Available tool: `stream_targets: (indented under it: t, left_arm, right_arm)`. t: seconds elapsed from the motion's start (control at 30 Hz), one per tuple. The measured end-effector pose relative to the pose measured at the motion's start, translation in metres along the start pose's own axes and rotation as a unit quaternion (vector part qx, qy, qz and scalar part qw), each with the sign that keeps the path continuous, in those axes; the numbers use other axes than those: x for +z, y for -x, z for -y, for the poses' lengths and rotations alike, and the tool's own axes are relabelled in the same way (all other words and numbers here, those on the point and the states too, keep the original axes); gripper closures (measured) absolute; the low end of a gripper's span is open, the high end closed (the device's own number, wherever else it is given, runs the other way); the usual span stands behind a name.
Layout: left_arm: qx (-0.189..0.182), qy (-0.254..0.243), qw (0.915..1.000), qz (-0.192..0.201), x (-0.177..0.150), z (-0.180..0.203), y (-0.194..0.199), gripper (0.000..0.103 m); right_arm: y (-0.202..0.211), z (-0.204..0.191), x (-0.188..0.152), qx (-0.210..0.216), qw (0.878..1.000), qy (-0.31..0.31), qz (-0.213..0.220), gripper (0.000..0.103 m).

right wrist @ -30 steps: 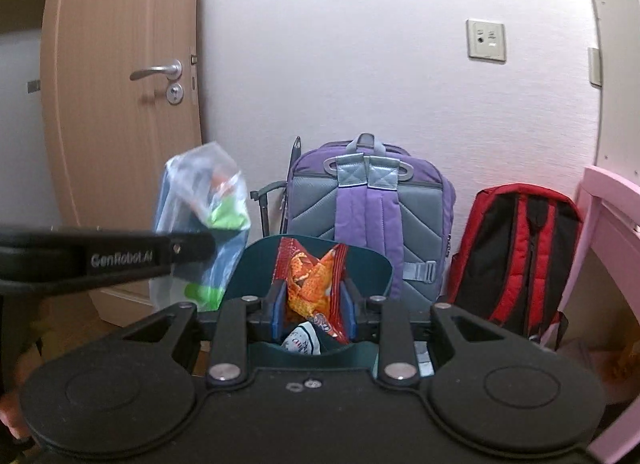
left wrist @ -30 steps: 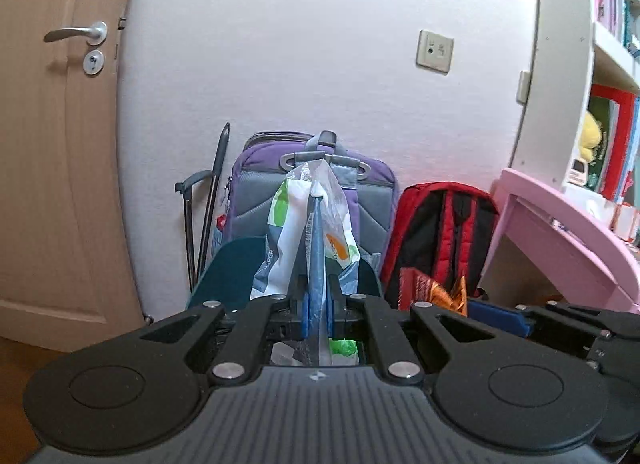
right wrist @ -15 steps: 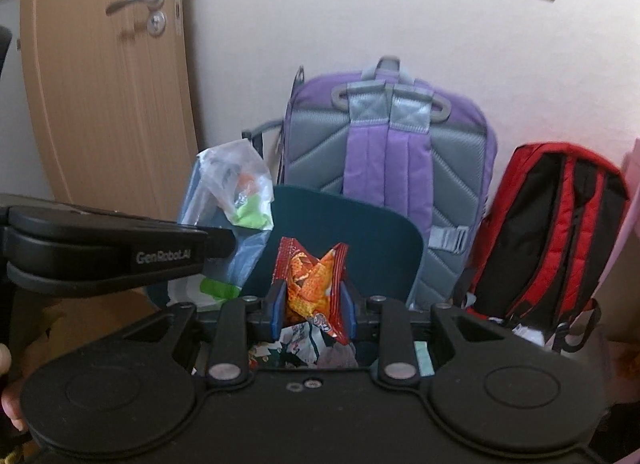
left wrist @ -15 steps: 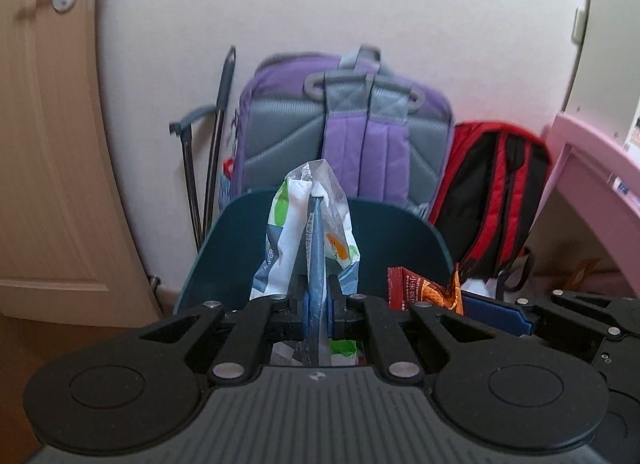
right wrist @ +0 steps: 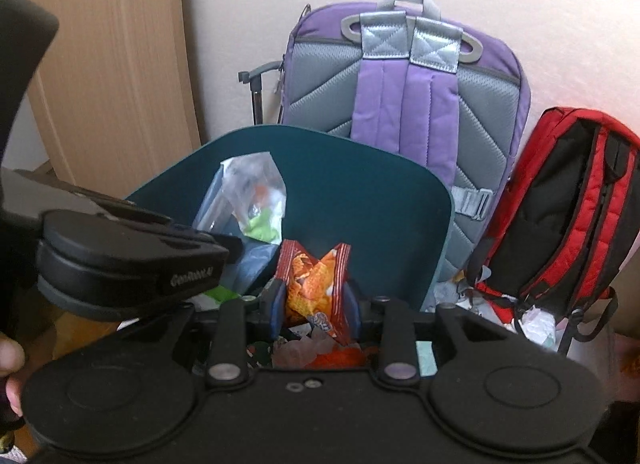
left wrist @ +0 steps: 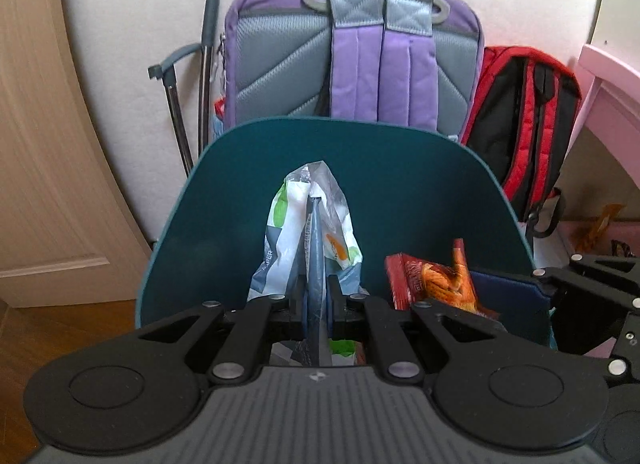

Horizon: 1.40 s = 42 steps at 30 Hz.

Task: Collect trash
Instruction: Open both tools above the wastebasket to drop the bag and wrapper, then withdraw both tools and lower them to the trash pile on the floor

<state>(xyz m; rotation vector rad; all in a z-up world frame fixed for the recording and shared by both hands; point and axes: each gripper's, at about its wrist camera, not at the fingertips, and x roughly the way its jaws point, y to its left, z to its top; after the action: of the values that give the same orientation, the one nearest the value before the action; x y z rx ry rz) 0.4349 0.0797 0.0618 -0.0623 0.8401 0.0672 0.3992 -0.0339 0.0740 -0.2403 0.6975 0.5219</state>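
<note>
My left gripper [left wrist: 316, 296] is shut on a clear plastic wrapper with white, green and orange print [left wrist: 308, 232], held upright over the open teal bin [left wrist: 224, 200]. My right gripper [right wrist: 314, 300] is shut on a red and orange snack bag [right wrist: 314, 284], also over the teal bin [right wrist: 384, 200]. The snack bag shows at the right in the left wrist view [left wrist: 432, 280]. The plastic wrapper shows at the left in the right wrist view [right wrist: 250, 200], held by the left gripper's black body. Several wrappers lie inside the bin below the right gripper.
A purple and grey backpack [left wrist: 356, 56] leans on the wall behind the bin, with a red and black backpack [left wrist: 528, 124] to its right. A wooden door [left wrist: 44, 164] is at left, pink furniture [left wrist: 612, 96] at right. A folded metal handle [left wrist: 188, 88] stands by the wall.
Both grippers have moved forward and down toward the teal bin, which now fills more of each view. Both still hold their wrappers.
</note>
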Motion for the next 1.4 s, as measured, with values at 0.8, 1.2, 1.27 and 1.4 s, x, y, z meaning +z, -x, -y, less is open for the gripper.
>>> stream_targets:
  t: [0.8,1.2,1.27,1.4]
  left_arm:
    - [0.007,0.014,0.9996,0.022,-0.011,0.006,0.051,0.038]
    - [-0.011,0.018,0.9986,0.049,-0.04,0.02,0.123,0.035]
    - [-0.016,0.017,0.9983,0.053,-0.047,0.021,0.134,0.034]
    - [-0.019,0.015,0.9979,0.06,-0.064,0.023,0.157,0.028]
  right_arm:
    - [0.047,0.004,-0.003,-0.004,1.0,-0.005,0.019,0.063]
    - [0.12,-0.004,-0.022,0.007,0.999,-0.009,0.046,0.059]
    - [0.132,-0.007,-0.027,0.01,0.999,-0.005,0.049,0.059]
    - [0.154,-0.011,-0.04,0.02,0.998,-0.003,0.054,0.058]
